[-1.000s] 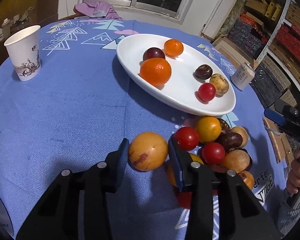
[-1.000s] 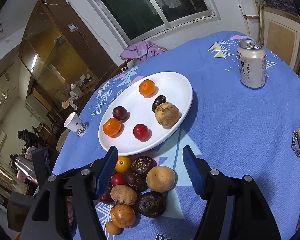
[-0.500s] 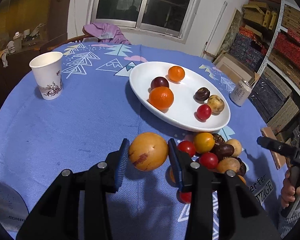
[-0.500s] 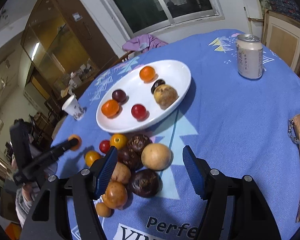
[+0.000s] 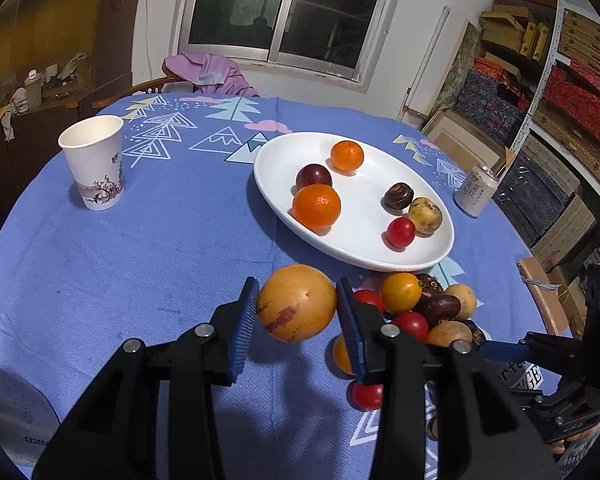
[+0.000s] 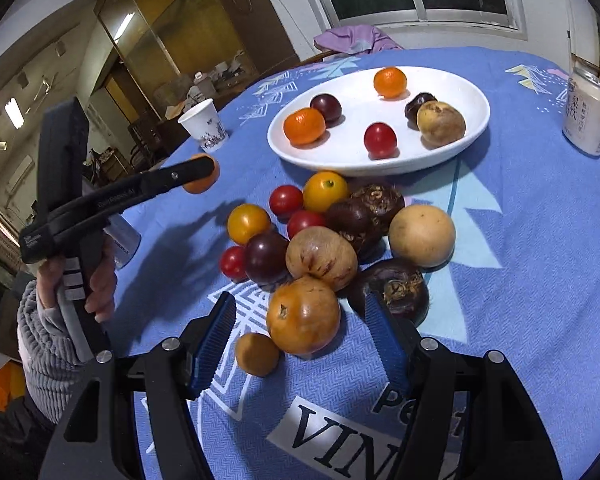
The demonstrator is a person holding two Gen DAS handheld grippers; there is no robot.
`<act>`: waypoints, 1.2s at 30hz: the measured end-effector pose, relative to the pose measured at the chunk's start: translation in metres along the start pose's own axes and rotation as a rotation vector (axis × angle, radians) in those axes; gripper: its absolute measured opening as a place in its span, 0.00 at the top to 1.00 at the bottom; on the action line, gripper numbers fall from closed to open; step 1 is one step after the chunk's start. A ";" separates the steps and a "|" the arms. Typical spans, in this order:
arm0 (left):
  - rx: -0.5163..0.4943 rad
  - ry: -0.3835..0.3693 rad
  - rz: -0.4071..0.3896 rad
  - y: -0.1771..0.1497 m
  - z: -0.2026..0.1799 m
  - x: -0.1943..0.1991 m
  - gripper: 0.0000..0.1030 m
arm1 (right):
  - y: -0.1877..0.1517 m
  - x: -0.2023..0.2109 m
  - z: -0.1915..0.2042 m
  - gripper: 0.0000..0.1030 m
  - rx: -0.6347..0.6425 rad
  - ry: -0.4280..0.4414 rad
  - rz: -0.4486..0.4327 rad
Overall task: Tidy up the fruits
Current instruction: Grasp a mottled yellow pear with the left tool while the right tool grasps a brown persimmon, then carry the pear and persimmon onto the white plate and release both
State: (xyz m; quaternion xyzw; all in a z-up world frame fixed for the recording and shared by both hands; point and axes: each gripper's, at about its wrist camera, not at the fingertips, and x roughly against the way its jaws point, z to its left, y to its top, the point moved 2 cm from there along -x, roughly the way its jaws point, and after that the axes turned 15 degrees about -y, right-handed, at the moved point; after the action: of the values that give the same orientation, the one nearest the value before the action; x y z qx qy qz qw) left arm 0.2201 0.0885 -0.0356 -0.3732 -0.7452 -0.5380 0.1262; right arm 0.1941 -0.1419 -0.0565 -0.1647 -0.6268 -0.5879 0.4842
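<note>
a home dining room: clothed round table (image 5: 148, 248), wooden cabinet (image 6: 188, 36), window (image 5: 284, 12).

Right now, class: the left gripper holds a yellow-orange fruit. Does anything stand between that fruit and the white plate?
Nothing visible does. The yellow-orange fruit sits clamped in the left gripper, off the cloth, and only bare blue tablecloth lies before the white plate. The pile of loose fruit lies to the right, beside that path.

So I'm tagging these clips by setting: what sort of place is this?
Probably a lived-in home room that doubles as storage. A round table with a printed blue tablecloth holds a white plate of fruit, stacked boxes fill shelving along one wall, and a wooden glass-fronted cabinet stands by the window.
</note>
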 end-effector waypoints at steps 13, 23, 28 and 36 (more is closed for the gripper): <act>-0.009 -0.001 0.017 -0.001 -0.003 -0.006 0.62 | -0.007 -0.010 0.018 0.58 0.096 -0.074 0.006; 0.007 0.017 0.049 -0.008 0.004 -0.018 0.62 | -0.002 0.001 0.006 0.59 0.024 0.011 -0.029; 0.033 0.013 0.023 0.002 0.005 -0.014 0.62 | 0.015 0.014 -0.015 0.59 -0.072 0.042 -0.061; 0.002 0.007 0.014 0.062 -0.018 -0.034 0.62 | 0.093 0.009 -0.049 0.59 -0.202 -0.004 -0.086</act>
State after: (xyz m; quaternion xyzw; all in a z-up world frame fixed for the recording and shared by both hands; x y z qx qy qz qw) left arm 0.2828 0.0671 -0.0050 -0.3764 -0.7428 -0.5375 0.1329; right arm 0.2822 -0.1649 -0.0033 -0.1867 -0.5718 -0.6680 0.4381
